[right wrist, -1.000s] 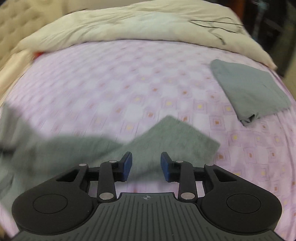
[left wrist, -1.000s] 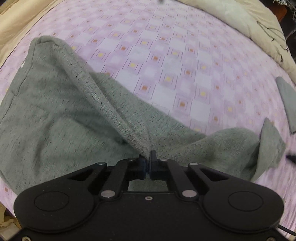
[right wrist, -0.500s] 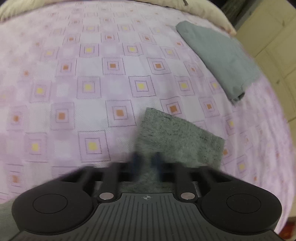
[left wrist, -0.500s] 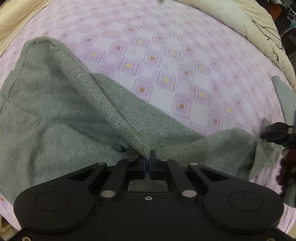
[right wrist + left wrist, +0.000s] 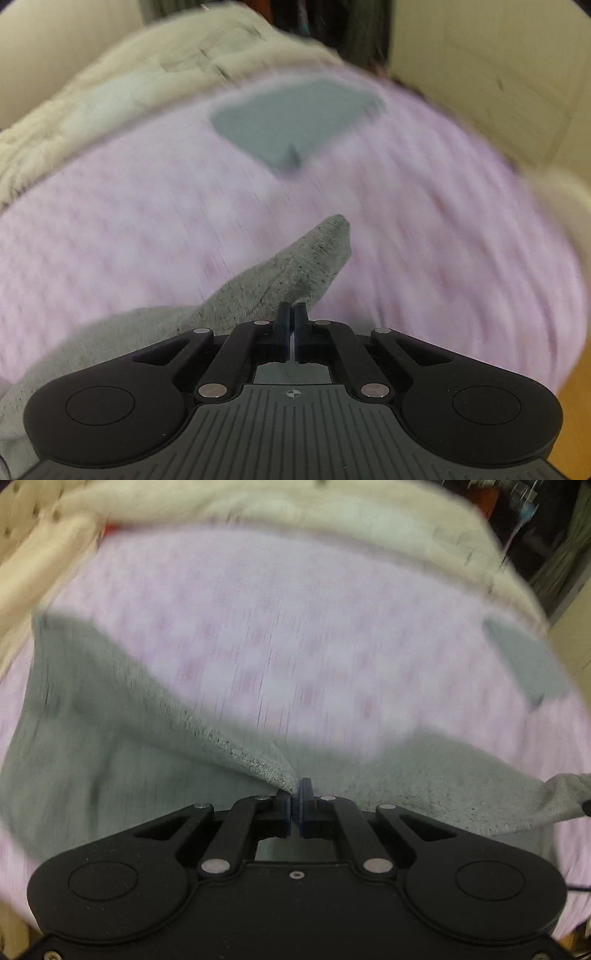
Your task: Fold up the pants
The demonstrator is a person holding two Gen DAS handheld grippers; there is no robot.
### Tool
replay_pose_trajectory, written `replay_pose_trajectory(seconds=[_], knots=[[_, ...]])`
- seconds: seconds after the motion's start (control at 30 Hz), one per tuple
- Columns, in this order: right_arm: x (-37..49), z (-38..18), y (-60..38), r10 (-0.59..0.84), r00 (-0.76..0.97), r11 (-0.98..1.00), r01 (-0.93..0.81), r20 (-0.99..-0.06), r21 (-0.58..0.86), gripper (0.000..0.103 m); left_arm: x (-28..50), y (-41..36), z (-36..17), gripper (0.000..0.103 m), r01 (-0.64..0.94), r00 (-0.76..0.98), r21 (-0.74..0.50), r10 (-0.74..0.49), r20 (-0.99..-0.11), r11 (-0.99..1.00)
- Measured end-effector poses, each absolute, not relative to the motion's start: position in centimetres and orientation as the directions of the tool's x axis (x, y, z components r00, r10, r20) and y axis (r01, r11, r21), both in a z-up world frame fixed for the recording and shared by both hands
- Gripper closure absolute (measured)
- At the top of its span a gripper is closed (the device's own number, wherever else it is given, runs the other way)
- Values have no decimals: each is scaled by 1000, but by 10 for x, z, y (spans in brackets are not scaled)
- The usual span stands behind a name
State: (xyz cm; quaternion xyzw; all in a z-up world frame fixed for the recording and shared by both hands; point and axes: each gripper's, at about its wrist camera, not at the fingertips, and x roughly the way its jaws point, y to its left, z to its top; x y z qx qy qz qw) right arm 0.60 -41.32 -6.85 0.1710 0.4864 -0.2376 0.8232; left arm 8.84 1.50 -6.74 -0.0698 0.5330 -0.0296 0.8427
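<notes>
The grey knit pants (image 5: pixel 92 738) lie spread on the pink patterned bed sheet (image 5: pixel 295 627). My left gripper (image 5: pixel 296 794) is shut on an edge of the pants, which rise in a ridge to its fingers. In the right wrist view my right gripper (image 5: pixel 294 314) is shut on a corner of the same pants (image 5: pixel 295 269), and the cloth end sticks up past the fingertips. Both views are blurred by motion.
A folded grey-blue garment (image 5: pixel 295 118) lies farther back on the sheet; it also shows in the left wrist view (image 5: pixel 524 661). A cream duvet (image 5: pixel 277 513) is bunched along the far side of the bed. A pale cupboard (image 5: pixel 498 74) stands at the right.
My right gripper came down onto the pants corner and closed on it. Both grippers have lifted and tilted up, so the far bedding now shows. The left grip is unchanged.
</notes>
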Motion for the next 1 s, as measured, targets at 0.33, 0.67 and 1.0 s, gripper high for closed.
replay_pose_trajectory(seconds=[0.33,0.67,1.0], knots=[[-79,-140,-427,-65,355,776,606,-932,176,99,44,13,-137,98,-120,232,-68,-39,-972,990],[-83,-129,-485,-73,462,780,578,-884,238,54,36,7,-142,98,-125,258,-25,8,-966,992],[-71,-112,-469,-76,441,877,456,-894,150,95,32,-4,-139,98,-136,292,0,41,-955,991]])
